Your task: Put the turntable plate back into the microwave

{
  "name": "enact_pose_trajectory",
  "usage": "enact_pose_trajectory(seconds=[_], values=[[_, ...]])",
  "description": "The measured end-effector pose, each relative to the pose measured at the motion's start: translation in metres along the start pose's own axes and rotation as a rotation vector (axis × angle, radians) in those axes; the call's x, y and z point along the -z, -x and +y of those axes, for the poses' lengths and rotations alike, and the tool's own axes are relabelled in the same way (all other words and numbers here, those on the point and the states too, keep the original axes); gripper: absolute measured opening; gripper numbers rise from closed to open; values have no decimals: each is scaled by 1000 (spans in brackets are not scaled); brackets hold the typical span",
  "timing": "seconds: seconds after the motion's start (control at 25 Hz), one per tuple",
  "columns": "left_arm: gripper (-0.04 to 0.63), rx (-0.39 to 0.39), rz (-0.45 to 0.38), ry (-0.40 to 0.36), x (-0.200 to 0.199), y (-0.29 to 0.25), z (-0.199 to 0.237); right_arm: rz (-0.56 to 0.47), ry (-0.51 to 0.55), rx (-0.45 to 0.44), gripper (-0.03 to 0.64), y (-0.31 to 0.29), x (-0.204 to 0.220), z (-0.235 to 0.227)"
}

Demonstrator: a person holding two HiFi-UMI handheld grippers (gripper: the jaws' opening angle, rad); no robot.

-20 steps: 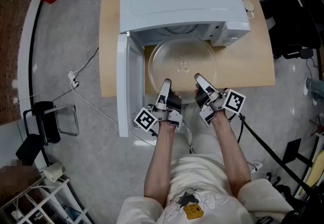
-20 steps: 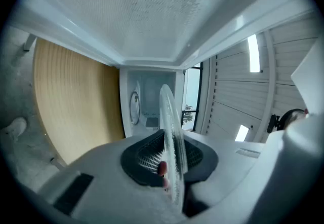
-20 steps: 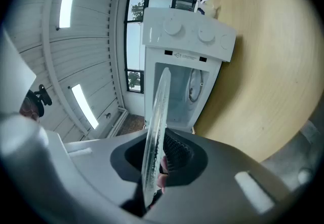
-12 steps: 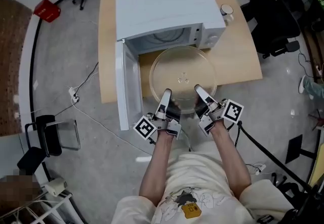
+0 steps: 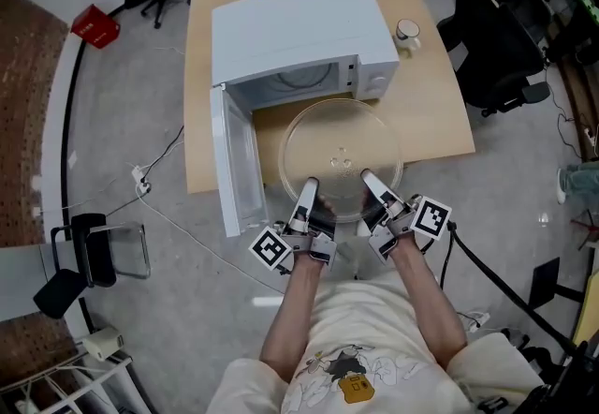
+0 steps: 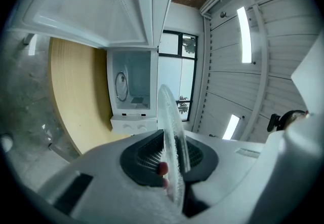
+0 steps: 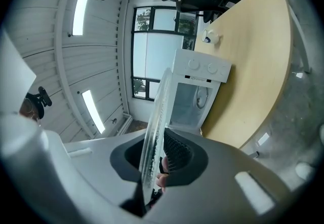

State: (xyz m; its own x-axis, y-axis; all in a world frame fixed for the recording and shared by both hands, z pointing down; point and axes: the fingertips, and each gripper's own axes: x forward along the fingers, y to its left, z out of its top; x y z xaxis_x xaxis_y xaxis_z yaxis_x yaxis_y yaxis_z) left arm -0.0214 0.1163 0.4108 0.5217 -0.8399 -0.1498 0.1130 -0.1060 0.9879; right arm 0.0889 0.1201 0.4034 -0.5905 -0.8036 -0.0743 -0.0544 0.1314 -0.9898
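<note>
Status: turntable plate (image 5: 342, 157) hangs in front of the microwave (image 5: 298, 23), over the near edge of the table (image 5: 435, 117), and is not inside yet. Left gripper (image 5: 306, 192) and right gripper (image 5: 370, 185) each clamp the plate's near rim, side by side. In both gripper views the jaws are closed down onto the glass edge, with the rim sandwiched between the ribbed pads (image 6: 147, 153) and nothing else in the bite.

Door (image 5: 236, 169) is swung fully open to the left, and the cavity (image 5: 301, 77) faces the person. Mug (image 5: 406, 30) sits on the table to the right of the microwave, out of the path.

Judgement on doing the step well:
- Both grips sit on one side, so the far rim is cantilevered and likely to droop. Hold the wrists level, or bias the far rim slightly up.
- Drive both grippers forward together at the same rate. Any mismatch twists the glass in the pads.
- Centre the plate on the opening before entry. It looks nearly as wide as the cavity, so side margin is probably thin.
- Watch the left rim against the door hinge side.
- Lower only once the plate centre is over the cavity centre. The hub or roller ring isn't clearly visible from here, so seating has to be by feel.
- Open the jaws only after the glass is bearing on the floor.
</note>
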Motion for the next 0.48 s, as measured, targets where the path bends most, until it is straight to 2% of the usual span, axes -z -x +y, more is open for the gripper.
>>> enact_pose_trajectory(seconds=[0.48], values=[[35,-24,-77,-1,3,-2,2,66,-59,-11,41,-4,-6,-7]])
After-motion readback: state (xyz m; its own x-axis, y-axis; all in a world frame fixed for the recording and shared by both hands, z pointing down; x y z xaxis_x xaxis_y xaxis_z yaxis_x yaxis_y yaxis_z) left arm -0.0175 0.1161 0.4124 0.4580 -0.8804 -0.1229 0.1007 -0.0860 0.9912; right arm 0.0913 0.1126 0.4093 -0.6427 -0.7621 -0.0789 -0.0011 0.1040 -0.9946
